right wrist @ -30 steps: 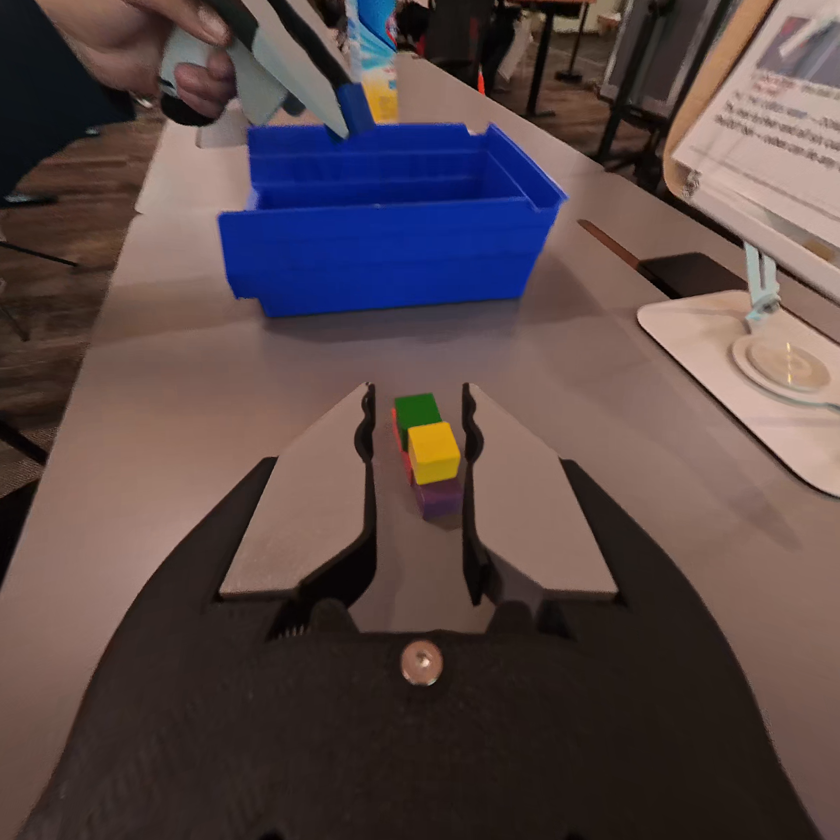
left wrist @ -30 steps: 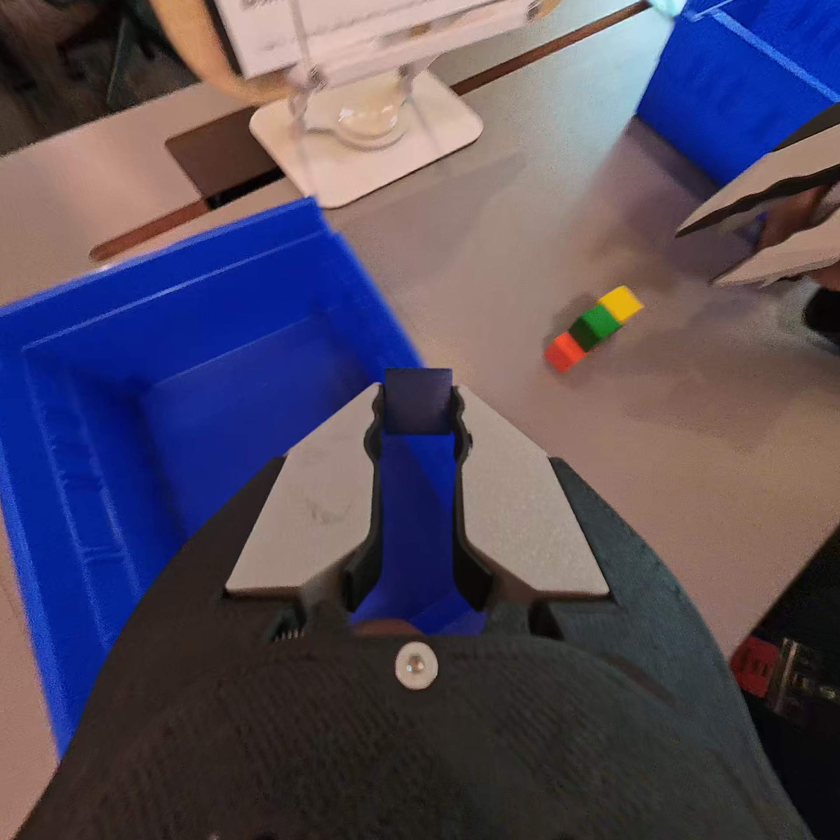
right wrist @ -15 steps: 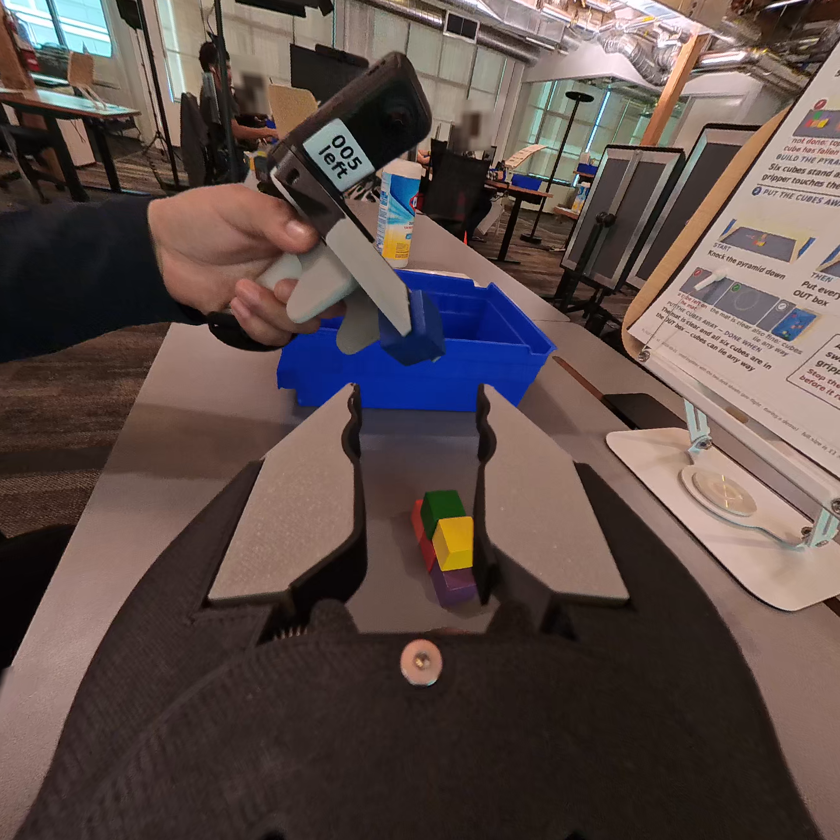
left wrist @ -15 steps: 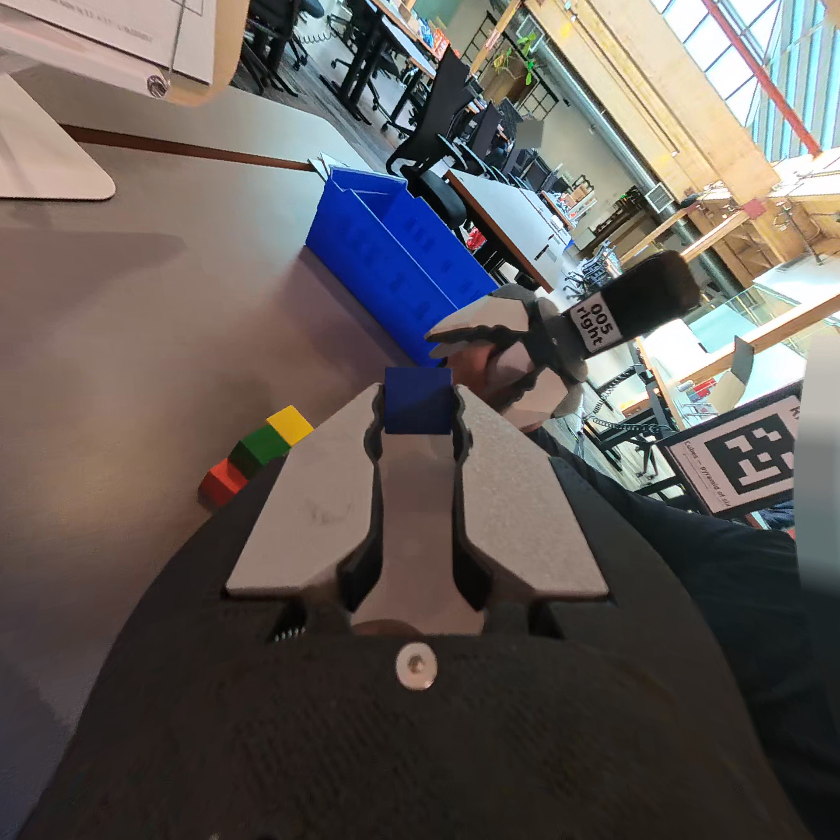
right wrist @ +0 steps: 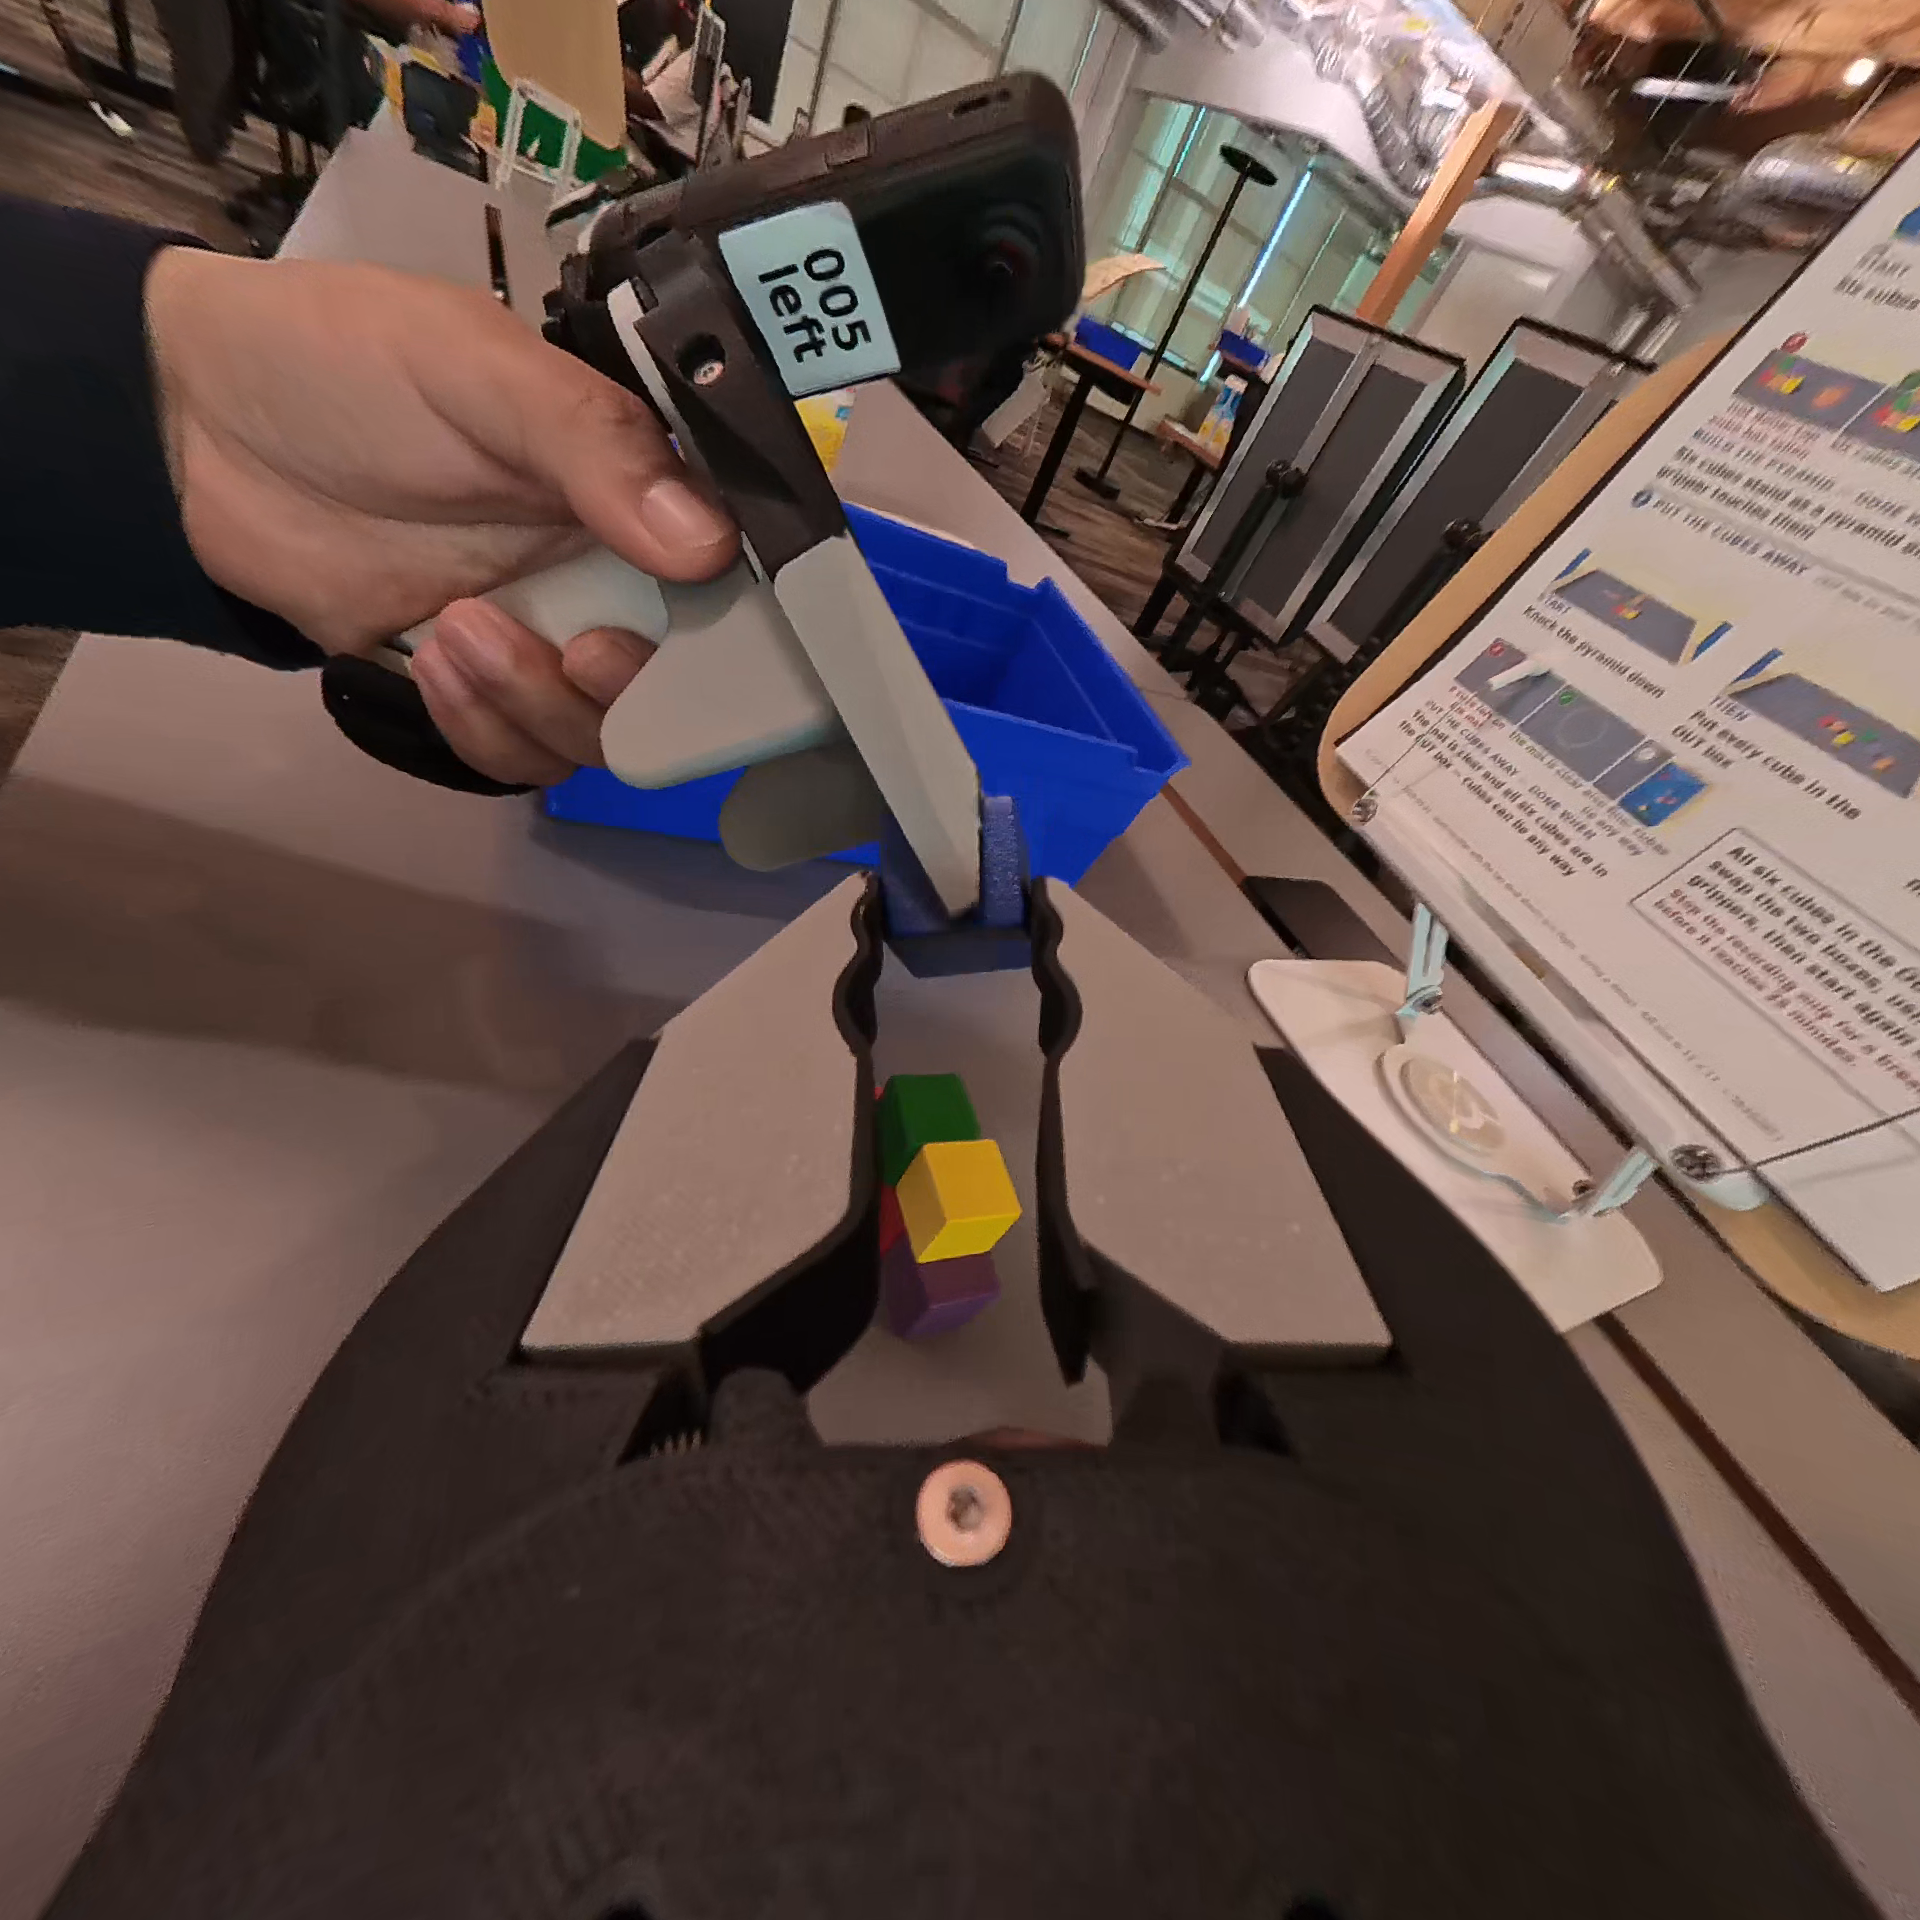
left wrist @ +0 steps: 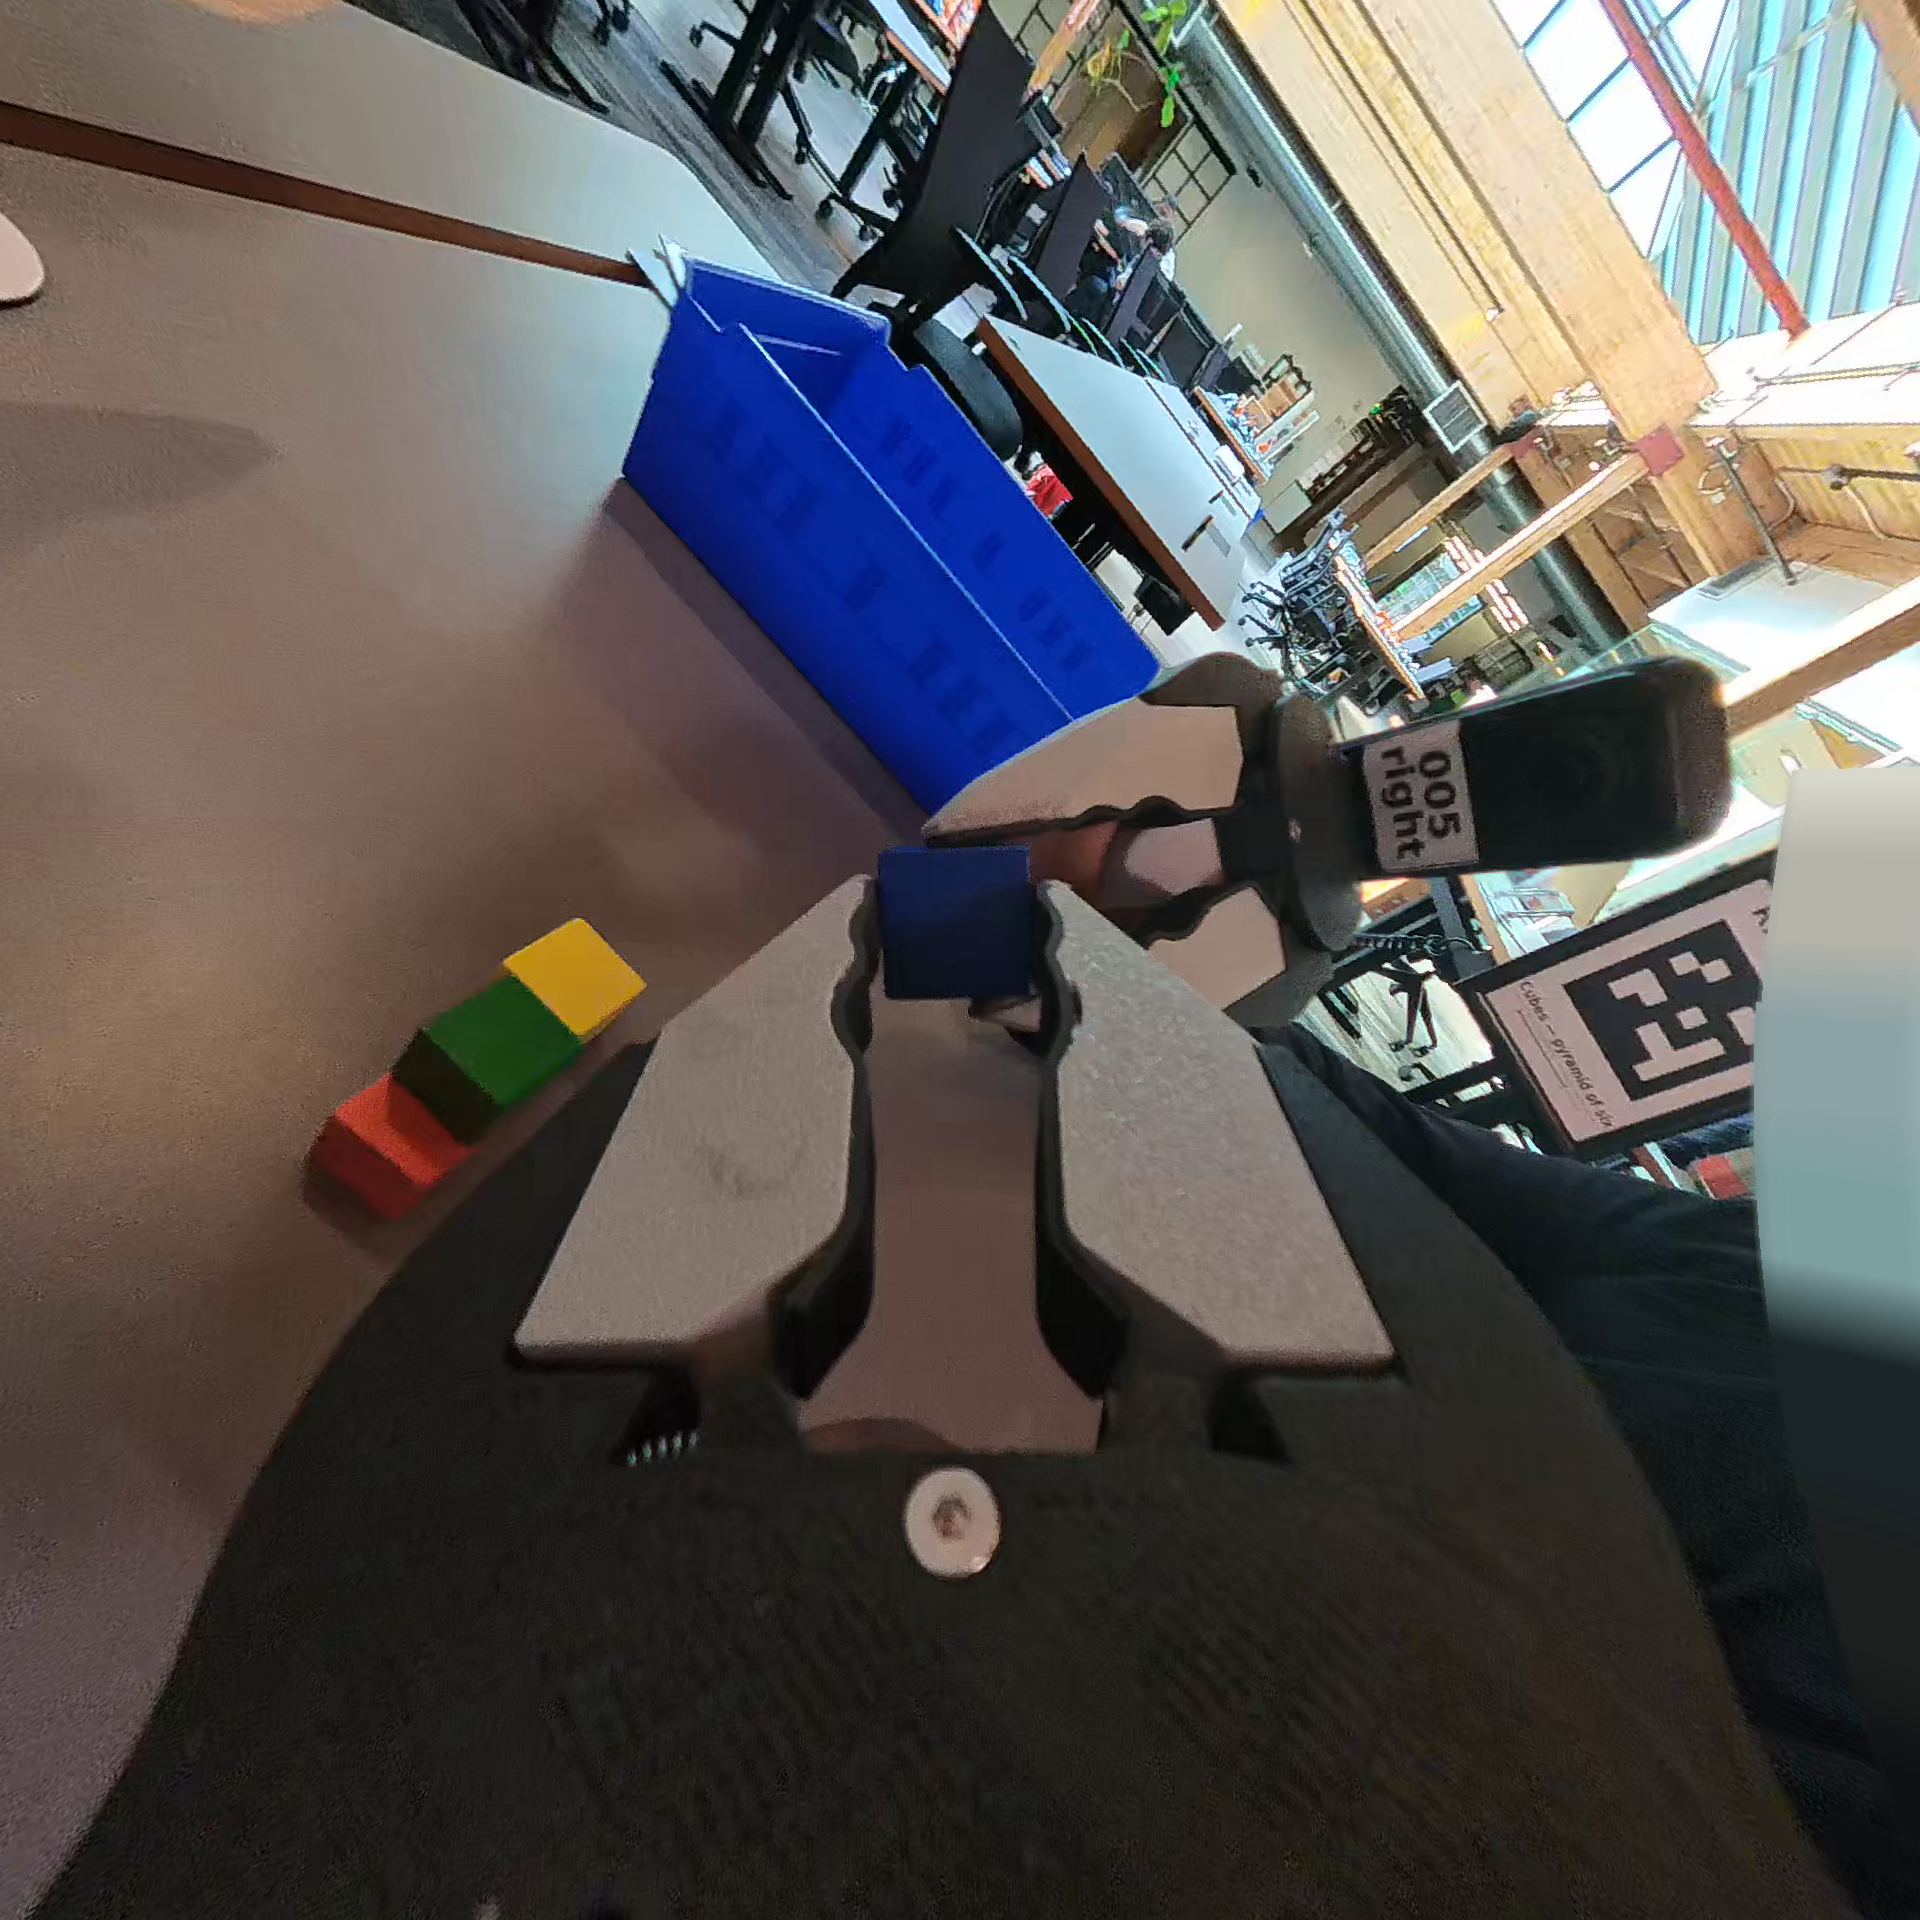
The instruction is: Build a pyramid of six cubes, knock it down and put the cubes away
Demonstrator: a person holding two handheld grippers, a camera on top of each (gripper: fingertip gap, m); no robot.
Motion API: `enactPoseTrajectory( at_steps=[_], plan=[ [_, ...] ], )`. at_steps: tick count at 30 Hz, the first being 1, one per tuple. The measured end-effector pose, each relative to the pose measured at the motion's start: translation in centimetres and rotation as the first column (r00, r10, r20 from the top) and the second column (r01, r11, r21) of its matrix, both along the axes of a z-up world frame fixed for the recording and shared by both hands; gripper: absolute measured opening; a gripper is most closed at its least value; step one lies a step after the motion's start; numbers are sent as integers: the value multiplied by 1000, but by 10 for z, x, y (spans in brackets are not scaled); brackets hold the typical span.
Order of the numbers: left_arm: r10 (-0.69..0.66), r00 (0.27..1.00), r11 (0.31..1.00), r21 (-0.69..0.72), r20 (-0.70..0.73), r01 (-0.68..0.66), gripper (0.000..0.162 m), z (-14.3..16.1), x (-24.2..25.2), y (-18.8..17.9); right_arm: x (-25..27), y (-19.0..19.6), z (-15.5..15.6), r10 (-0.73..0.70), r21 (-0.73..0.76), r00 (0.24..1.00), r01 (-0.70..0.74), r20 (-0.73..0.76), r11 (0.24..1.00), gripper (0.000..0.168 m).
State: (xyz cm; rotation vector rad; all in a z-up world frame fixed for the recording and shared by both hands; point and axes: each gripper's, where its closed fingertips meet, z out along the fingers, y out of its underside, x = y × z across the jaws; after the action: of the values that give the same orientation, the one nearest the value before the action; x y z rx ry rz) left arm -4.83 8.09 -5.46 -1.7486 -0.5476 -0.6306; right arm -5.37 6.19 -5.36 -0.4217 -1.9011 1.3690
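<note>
Carrying the blue cube clamped in its jaws, the left gripper has swung away from the bin to meet the half-open, empty right gripper above the row of cubes mid-table, likely a handover.

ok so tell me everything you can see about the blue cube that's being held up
The small dark blue cube, matte and solid-looking with crisp edges, is pinched at the tips of the left claw, off the grey table. In the right wrist view it sits between the right claw's fingertips too, above the stacked coloured cubes; whether those fingers touch it is unclear. A blue plastic bin stands behind.
</note>
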Motion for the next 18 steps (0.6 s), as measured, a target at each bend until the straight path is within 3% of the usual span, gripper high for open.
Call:
enactPoseTrajectory(
  at_steps=[5, 11, 15, 18],
  plan=[
    [97, 985, 994, -39, -143, -104, 49, -8, -34, -14, -15, 20, -12, -2, -68, 988, 13, 155, 998, 25],
    [56, 907, 958, -234, -418, -166, 56, -73, -54, -14, -24, 39, -46, 19, -19, 938, -13, 346, 1000, 25],
    [58, 821, 951, -218, -569, -218, 53, -93, -67, -18, -27, 46, -66, 14, 39, 913, -33, 409, 999, 25],
    [63, 795, 969, -154, -604, -193, 62, -89, -62, -21, -27, 45, -66, 36, 59, 907, -66, 420, 996, 25]
  ],
)
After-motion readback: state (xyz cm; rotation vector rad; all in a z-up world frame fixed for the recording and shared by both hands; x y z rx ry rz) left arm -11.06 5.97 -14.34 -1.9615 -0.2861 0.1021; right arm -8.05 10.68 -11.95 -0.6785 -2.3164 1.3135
